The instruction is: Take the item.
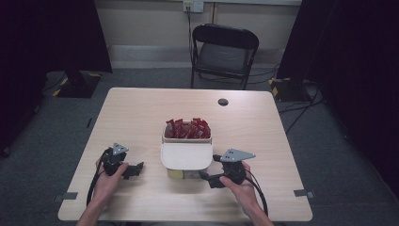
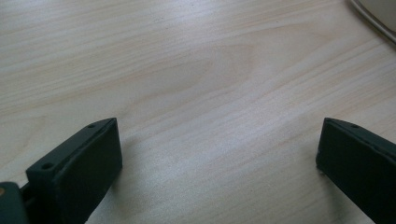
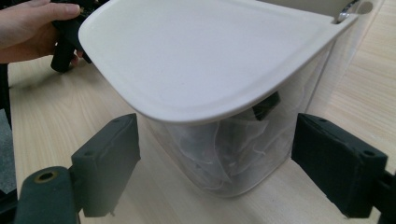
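Where the pale wood-grain table reaches its middle stands a container, long axis running from the person's side toward the far edge. Near part: clear plastic walls under a smooth cream lid with a rounded front edge, pointing at the person. Far part: open compartment of red packets, upright. Left gripper: jaws parted, empty, low over bare table left of the container. Right gripper: jaws spread, nothing between them, close before the container's rounded near corner. Beyond the table: black folding chair, grey carpet.
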The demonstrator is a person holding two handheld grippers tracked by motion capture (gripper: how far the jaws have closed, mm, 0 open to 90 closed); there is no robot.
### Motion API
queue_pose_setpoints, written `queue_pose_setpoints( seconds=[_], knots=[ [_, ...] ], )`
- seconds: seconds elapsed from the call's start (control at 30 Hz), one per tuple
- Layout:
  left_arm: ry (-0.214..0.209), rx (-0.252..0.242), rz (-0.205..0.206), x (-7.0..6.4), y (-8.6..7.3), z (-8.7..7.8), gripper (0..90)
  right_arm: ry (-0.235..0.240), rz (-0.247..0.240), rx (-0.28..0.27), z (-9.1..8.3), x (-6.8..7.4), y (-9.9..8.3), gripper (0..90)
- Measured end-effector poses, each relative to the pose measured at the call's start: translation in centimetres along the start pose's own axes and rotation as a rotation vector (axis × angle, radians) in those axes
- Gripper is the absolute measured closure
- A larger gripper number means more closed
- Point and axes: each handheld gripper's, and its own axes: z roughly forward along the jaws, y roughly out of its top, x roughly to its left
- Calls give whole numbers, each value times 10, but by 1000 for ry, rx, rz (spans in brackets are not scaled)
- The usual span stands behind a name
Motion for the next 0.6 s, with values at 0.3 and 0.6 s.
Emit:
queue_pose_setpoints(
  seconds=[0.3,0.6],
  knots=[
    [0,0,0,0,0,0,0,-19,-5,-11,-1,-2,2,152],
    [0,1,0,0,0,0,0,-16,-17,-18,1,-1,6,148]
  ],
)
